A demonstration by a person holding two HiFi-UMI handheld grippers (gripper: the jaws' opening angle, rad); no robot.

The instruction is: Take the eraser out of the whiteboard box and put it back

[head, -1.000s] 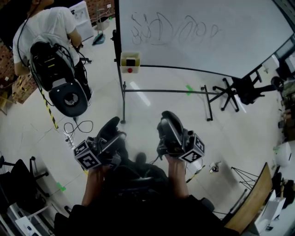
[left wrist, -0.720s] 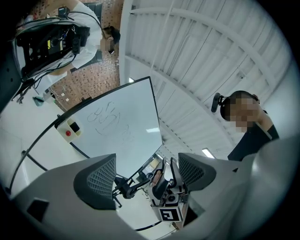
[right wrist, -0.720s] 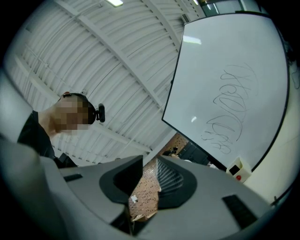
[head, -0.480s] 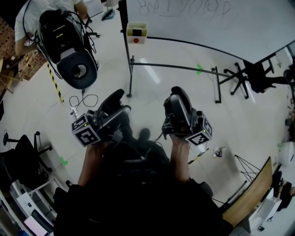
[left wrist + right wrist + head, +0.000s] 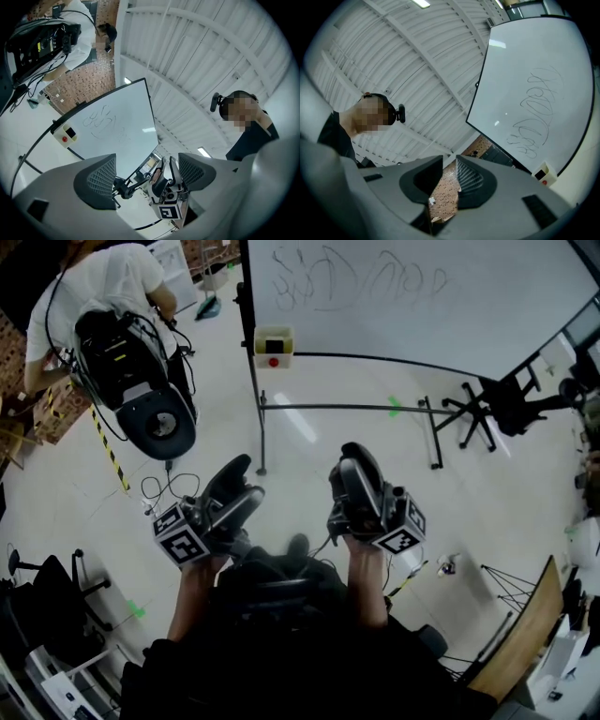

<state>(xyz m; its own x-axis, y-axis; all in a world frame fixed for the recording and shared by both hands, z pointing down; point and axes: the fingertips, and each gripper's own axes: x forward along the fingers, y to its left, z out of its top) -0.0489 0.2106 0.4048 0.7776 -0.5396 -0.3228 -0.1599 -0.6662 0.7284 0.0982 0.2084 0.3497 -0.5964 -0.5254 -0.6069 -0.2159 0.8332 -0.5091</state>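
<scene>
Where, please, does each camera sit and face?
Head view: head-mounted, facing the pale floor; forearms, left claw, right claw show.
Left gripper view: rides the left claw, facing up at the scribbled white whiteboard; its open jaws show.
Right gripper view: rides the right claw, facing up at the white ceiling; its jaws show.
All share that whiteboard.

We could read no words, numbers or brands anywhere. The whiteboard carried only looping scribbles that spelled nothing we could make out. The cube on the left gripper and the cube on the right gripper bore black-and-white square markers, not letters.
</scene>
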